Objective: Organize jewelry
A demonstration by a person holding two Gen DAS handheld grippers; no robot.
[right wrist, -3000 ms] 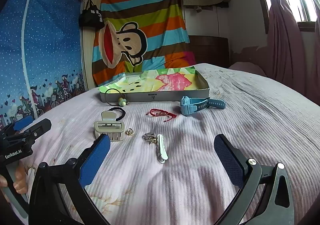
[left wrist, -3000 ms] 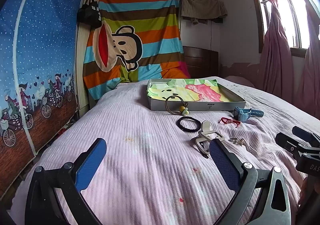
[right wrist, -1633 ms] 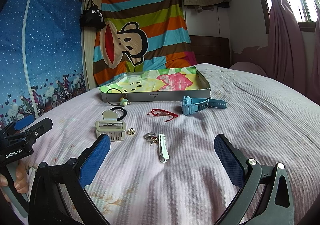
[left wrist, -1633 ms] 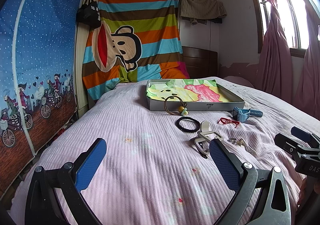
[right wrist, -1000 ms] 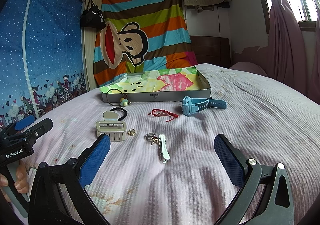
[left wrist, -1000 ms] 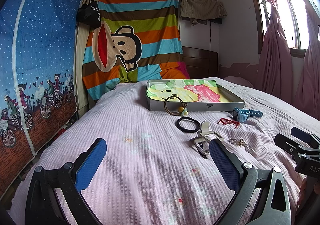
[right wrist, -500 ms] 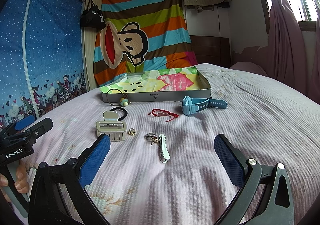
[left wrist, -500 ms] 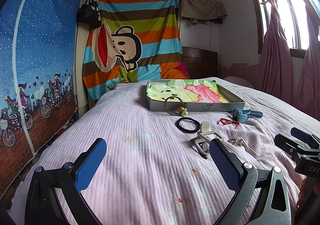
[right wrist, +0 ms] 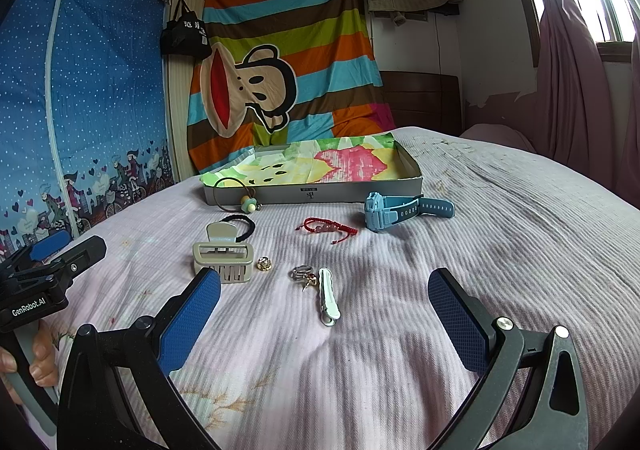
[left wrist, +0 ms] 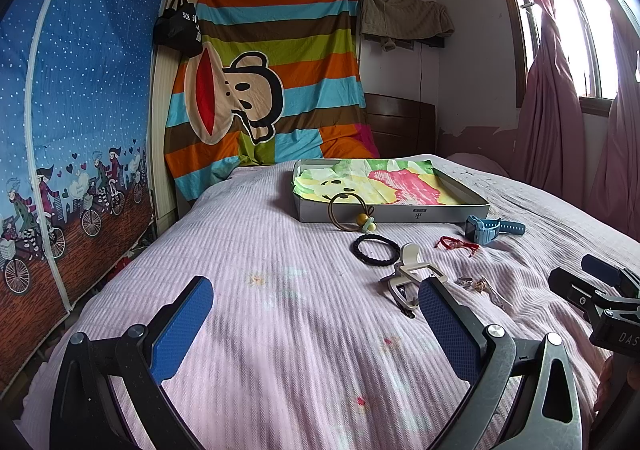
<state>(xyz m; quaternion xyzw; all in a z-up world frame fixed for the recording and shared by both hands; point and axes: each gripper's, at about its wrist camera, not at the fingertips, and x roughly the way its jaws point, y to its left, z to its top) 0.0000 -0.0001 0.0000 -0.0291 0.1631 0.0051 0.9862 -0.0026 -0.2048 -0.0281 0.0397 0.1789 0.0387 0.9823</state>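
Jaws of both grippers gape above bedspread [right wrist: 500, 250], holding nothing.

The bedspread [right wrist: 500, 250] is matt pink cloth with a fine ribbed weave. At its twelve o'clock the tray [right wrist: 320, 194] looks like smooth grey card, lined with crinkled printed paper. The watch [right wrist: 394, 212] is matt blue plastic. The bracelet [right wrist: 326, 228] is braided red cord. The claw clip [right wrist: 224, 256] is smooth beige plastic; the slim clip [right wrist: 328, 296] at six o'clock is glossy white. The rings [right wrist: 302, 274] gleam like metal. Gripper pads [right wrist: 190, 322] are textured blue rubber on matt black frames.
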